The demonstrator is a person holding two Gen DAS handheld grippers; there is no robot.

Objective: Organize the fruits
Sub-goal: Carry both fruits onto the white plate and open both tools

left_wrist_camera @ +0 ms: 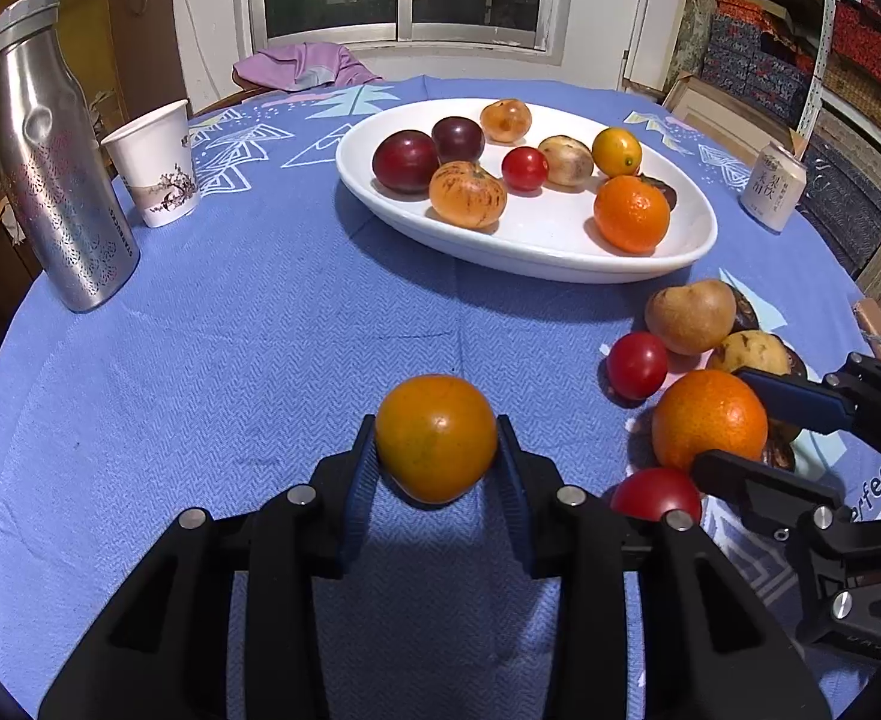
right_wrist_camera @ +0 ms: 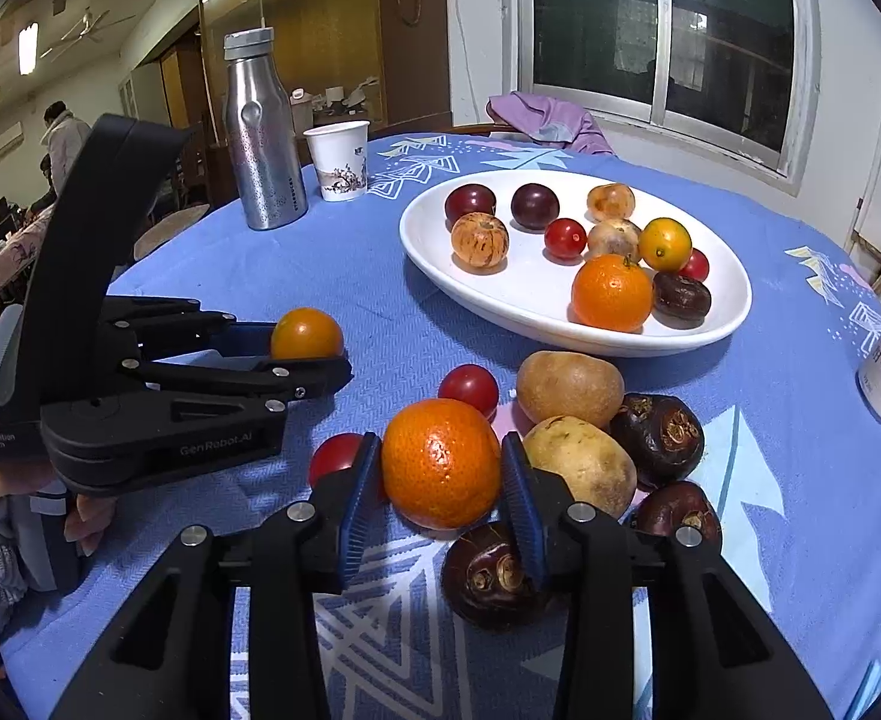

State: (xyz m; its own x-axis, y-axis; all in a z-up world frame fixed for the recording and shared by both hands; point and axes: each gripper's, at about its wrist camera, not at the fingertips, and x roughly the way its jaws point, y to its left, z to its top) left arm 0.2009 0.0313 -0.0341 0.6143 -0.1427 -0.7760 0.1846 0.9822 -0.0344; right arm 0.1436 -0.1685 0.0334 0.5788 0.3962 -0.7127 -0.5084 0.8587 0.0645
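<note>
Orange tangerine [right_wrist_camera: 440, 462], stem seemingly facing camera, clamped in right gripper [right_wrist_camera: 440, 480].

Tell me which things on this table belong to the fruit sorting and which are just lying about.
Job: white dish holding sorted fruit; orange-yellow fruit in left gripper; orange in right gripper; loose pile beside it.

Lying about: steel bottle, paper cup, drink can, purple cloth.

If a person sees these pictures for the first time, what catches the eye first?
Two black grippers each clamp a fruit low in front: the left gripper holds a yellow-orange tomato, the right gripper a bright orange mandarin. Behind them, the white oval dish of mixed fruit stands on the blue tablecloth.
</note>
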